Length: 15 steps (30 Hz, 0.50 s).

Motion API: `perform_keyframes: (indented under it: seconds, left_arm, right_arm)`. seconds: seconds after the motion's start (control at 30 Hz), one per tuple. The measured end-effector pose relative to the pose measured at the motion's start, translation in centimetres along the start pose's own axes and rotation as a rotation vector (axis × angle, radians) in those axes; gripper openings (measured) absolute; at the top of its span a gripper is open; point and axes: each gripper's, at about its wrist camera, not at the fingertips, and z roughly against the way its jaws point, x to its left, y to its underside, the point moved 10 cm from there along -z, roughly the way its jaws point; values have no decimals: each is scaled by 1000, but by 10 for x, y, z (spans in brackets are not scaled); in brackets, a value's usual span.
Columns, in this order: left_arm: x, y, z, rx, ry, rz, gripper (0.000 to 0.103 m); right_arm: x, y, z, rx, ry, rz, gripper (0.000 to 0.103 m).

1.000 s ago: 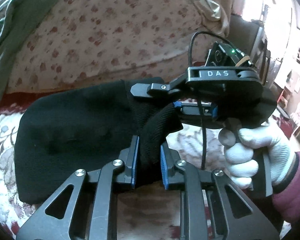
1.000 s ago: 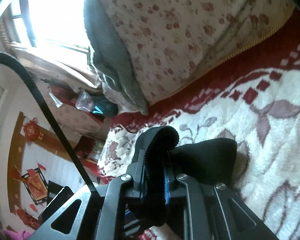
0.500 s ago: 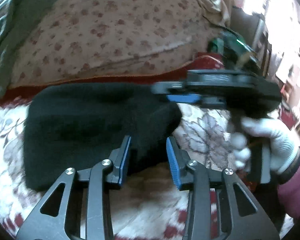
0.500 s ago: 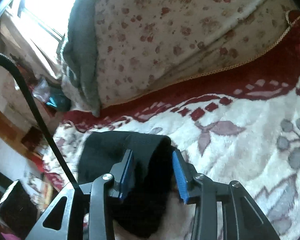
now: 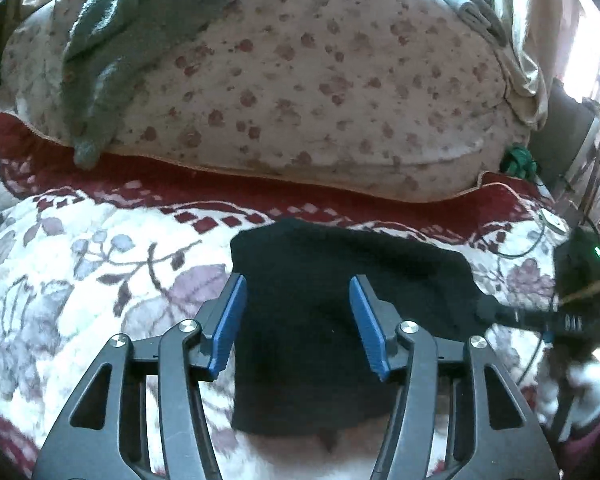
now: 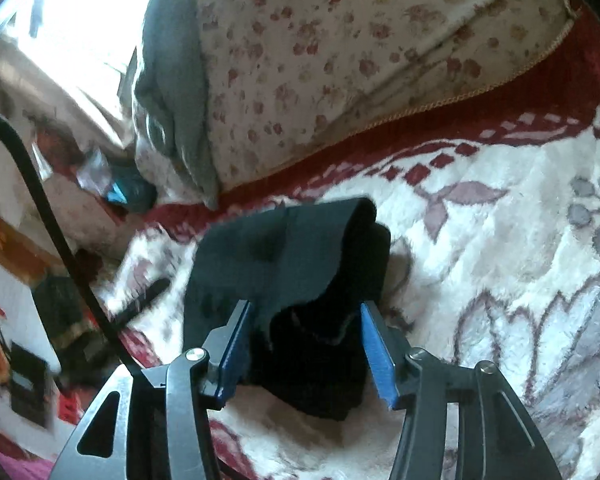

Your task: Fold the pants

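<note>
The black knit pants (image 5: 324,320) are seen folded into a soft block on a plush floral blanket (image 5: 80,280). The left hand-held gripper (image 5: 298,322) and right hand-held gripper (image 6: 306,354) are opening, blue pads clear of the fabric between them.

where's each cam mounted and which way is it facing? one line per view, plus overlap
Left wrist: on the left gripper, angled down at the black pants on the floral blanket; jaws opening, a gloved hand at right.
Right wrist: on the right gripper, angled down at the pants; jaws opening, no hand visible.
Shared: pants, blanket, flowered pillow.
</note>
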Motion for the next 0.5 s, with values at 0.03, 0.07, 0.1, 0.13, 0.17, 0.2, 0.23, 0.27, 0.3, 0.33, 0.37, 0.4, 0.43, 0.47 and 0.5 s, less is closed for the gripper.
perform_keyframes:
  seconds: [0.03,0.07,0.1,0.13,0.17,0.2,0.23,0.27,0.3,0.33,0.37,0.4,0.43,0.47,0.5]
  left_arm:
    - [1,-1,-5,6,-12,-3,54]
    - [2,1,-11,17,-23,-8,54]
    - [2,2,-16,29,-22,-17,54]
    - [2,3,-22,39,-24,-27,54]
    - [5,3,-28,42,-46,-34,54]
    - [8,3,-32,43,-61,-33,54]
    - [9,3,-34,46,-63,-29,54]
    - [12,2,-36,48,-58,-17,54]
    - [13,1,-37,47,-55,-8,54]
    - [15,0,-37,46,-51,0,54]
    - [17,-1,-37,48,-45,12,54]
    - [18,-2,-38,52,-40,19,54]
    - [18,-3,-38,53,-38,25,54]
    - [19,-5,-37,53,-40,29,54]
    - [20,-6,-36,50,-47,28,54]
  right_arm:
    - [-3,5,-2,10,47,27,52]
    - [-9,10,-2,22,95,48,52]
    - [-13,14,-1,28,104,51,52]
    - [-16,16,1,28,91,38,52]
    - [-19,16,4,28,81,15,52]
    - [-22,16,6,26,81,6,52]
    - [-22,15,9,23,84,7,52]
    - [-20,14,12,18,82,14,52]
    - [-18,13,14,14,77,19,52]
    - [-15,11,16,8,69,25,52]
    - [-11,9,18,0,57,34,52]
    - [-8,7,19,-9,48,42,52]
    - [-5,5,18,-16,40,43,55]
    - [-4,4,16,-17,33,38,57]
    - [-3,2,14,-17,23,31,62]
